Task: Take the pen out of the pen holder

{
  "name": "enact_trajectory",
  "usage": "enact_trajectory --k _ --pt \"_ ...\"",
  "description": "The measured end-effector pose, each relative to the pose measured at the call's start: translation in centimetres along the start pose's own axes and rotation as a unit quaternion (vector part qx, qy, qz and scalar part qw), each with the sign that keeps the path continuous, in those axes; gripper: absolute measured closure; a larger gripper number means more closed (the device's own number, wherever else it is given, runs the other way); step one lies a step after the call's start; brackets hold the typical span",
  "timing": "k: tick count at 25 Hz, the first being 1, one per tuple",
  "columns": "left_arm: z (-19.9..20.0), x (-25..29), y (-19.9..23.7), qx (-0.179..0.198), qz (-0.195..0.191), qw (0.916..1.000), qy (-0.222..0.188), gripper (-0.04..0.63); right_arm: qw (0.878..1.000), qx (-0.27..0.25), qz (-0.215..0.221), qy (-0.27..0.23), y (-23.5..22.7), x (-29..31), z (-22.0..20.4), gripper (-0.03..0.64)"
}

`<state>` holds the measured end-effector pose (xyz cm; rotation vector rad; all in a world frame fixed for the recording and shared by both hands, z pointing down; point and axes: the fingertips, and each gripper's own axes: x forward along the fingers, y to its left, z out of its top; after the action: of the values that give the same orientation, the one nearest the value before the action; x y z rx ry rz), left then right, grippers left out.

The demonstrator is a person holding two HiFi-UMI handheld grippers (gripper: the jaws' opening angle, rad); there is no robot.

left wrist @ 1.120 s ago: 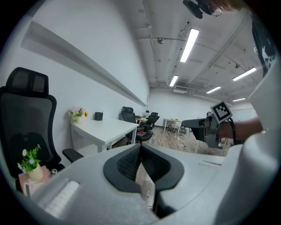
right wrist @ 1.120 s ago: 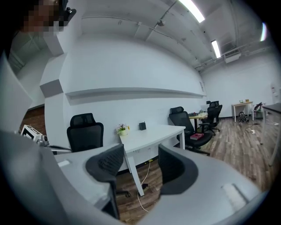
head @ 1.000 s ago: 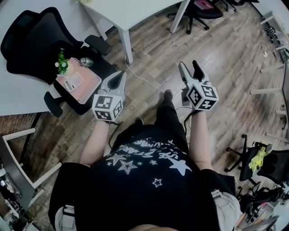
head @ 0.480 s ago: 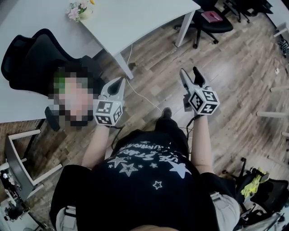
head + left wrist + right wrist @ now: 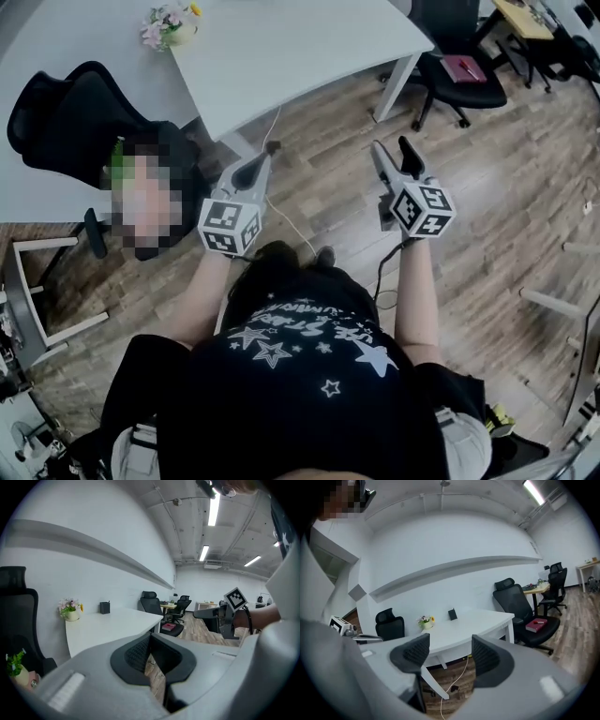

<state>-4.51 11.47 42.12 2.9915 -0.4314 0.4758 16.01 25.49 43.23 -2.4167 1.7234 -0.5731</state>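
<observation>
**rigwatcher:** so where's the pen? All I can find is the small black boxy pen holder (image 5: 104, 607), standing upright with its open top up, at the far side of the long white surface (image 5: 110, 626) close to the white wall (image 5: 93, 573).

**benchnoob:** yep, same spot in the right gripper view. The pen holder (image 5: 452, 614) is just right of the little pot of pink and yellow flowers (image 5: 425, 620). The pen is too small to make out, so I can't tell which way it points. The head view cuts the holder off and only the flower pot (image 5: 167, 23) shows on the surface (image 5: 281, 56).

**rigwatcher:** grippers?

**benchnoob:** both are well apart from the holder, held out over the wooden plank floor (image 5: 487, 206) on the near side of the surface. The left gripper (image 5: 263, 156) has its pads pinched together at the tips with nothing between them (image 5: 150, 641). The right gripper (image 5: 391, 148) has its jaws wide apart and empty, with only the surface and floor visible through the gap (image 5: 446, 656).

**rigwatcher:** and the room?

**benchnoob:** an office. There's a black office chair (image 5: 75, 122) on the left and another black chair on the right with a red book (image 5: 464, 68) on its seat. A thin white cable (image 5: 281, 202) trails over the floor, and there are strip lights on the ceiling.
</observation>
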Motion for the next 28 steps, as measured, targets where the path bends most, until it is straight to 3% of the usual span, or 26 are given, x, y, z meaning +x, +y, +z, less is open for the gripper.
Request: enact_trajectory --k 9,19,28 --pt "-0.5 4.5 4.5 -0.010 0.034 0.9993 0.010 0.584 0.999 -0.018 0.039 0.023 -0.9 8.3 1.0 0.333" --pt "3.3 16.9 15.5 -0.038 0.056 0.9977 -0.008 0.584 0.997 -0.051 0.042 0.031 -4.8 23.6 7.6 0.333" --pt "5.8 24.0 26.1 -0.067 0.083 0.9943 -0.012 0.584 0.994 -0.074 0.074 0.042 -3.5 38.4 12.1 0.333"
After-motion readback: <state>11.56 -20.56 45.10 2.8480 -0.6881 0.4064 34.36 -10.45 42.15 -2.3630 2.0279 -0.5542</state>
